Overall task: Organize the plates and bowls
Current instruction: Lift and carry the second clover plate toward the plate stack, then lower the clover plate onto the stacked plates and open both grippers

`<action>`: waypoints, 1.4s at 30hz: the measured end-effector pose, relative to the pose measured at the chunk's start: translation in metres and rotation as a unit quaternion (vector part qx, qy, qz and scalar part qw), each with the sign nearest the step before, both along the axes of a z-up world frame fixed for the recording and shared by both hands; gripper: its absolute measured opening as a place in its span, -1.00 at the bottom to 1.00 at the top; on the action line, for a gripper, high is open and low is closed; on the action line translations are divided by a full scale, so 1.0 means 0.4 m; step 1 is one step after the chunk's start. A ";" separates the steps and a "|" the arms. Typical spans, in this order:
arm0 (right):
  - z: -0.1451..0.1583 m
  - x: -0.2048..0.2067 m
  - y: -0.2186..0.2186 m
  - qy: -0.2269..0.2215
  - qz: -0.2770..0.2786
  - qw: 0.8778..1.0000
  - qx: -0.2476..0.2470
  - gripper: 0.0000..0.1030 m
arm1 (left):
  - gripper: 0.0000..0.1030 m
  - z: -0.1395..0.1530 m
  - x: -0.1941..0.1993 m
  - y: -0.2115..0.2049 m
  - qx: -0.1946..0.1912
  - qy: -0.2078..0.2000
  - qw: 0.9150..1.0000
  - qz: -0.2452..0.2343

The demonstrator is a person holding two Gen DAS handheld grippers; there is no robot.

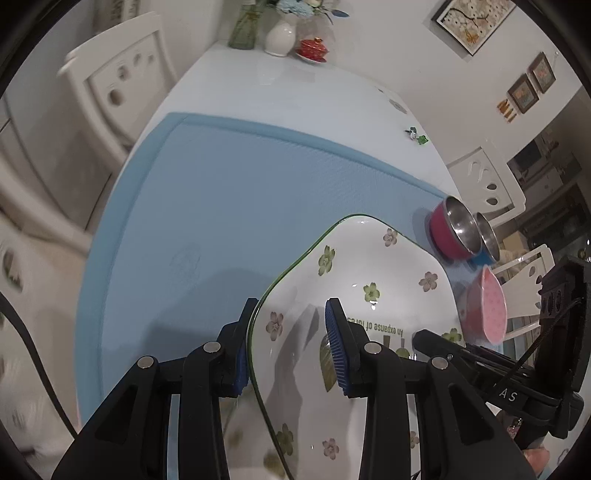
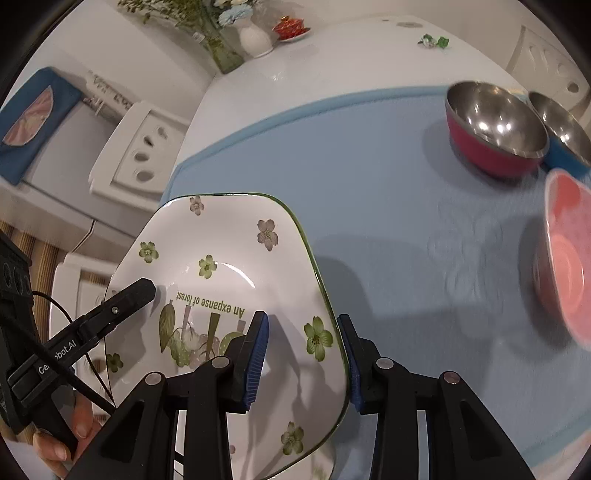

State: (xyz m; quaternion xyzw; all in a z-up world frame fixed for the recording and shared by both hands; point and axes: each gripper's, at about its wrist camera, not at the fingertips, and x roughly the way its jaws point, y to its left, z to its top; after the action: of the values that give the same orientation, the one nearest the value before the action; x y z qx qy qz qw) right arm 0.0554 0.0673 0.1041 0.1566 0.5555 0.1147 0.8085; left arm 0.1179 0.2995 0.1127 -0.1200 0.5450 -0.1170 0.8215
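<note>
A white squarish plate (image 1: 369,258) (image 2: 221,229) with green and pink flowers and a green rim hangs tilted above the blue mat (image 1: 221,203) (image 2: 369,184). My left gripper (image 1: 288,347) is shut on its left rim. My right gripper (image 2: 304,354) is shut on the opposite rim. Each view shows the other gripper's finger lying on the plate. At the mat's right side stand a red steel bowl (image 1: 452,232) (image 2: 495,129), a blue steel bowl (image 1: 487,236) (image 2: 565,129) and a pink bowl (image 1: 487,306) (image 2: 565,266).
The white table (image 1: 277,85) carries a white vase (image 1: 280,37), a green glass vase (image 1: 243,29) and a red lidded cup (image 1: 312,48) at its far end. White chairs (image 1: 122,77) (image 2: 140,147) stand around it. A hand (image 2: 74,435) grips the left tool.
</note>
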 end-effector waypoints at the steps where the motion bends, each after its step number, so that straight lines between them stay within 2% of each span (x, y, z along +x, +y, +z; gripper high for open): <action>1: 0.006 -0.020 0.008 0.001 0.005 1.000 -0.002 -0.30 | -0.39 0.001 -0.026 0.008 0.000 0.001 1.000 0.004; 5: 0.014 -0.103 0.035 0.013 0.028 0.999 -0.017 -0.30 | -0.39 -0.014 -0.131 0.032 -0.003 0.017 1.000 0.016; 10: -0.021 -0.173 0.051 0.039 0.054 0.997 -0.040 -0.30 | -0.39 -0.069 -0.233 0.060 -0.022 0.054 0.998 0.029; 14: -0.055 -0.192 0.053 0.052 0.068 0.994 -0.062 -0.30 | -0.39 -0.120 -0.280 0.070 -0.040 0.087 0.995 0.031; 16: -0.068 -0.190 0.054 0.057 0.076 0.993 -0.064 -0.30 | -0.39 -0.130 -0.295 0.067 -0.041 0.091 0.995 0.028; 24: -0.093 -0.165 0.048 0.057 0.069 0.993 -0.075 -0.30 | -0.39 -0.135 -0.321 0.057 -0.041 0.088 0.995 0.019; 34: -0.033 -0.142 0.064 0.001 0.078 0.994 -0.070 -0.34 | -0.33 -0.099 -0.331 0.090 -0.019 0.066 0.997 0.028; 37: -0.046 -0.154 0.056 0.011 0.078 0.995 -0.060 -0.34 | -0.33 -0.096 -0.335 0.098 0.004 0.059 0.998 0.032; 42: -0.065 -0.172 0.028 0.032 0.066 0.997 -0.029 -0.34 | -0.33 -0.084 -0.329 0.099 0.004 0.048 0.998 0.030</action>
State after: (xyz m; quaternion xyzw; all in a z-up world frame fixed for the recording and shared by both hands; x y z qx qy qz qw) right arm -0.0134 0.0785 0.0781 0.0999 0.5932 0.1472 0.7852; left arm -0.0137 0.3390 0.0791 -0.1384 0.5808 -0.0844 0.7977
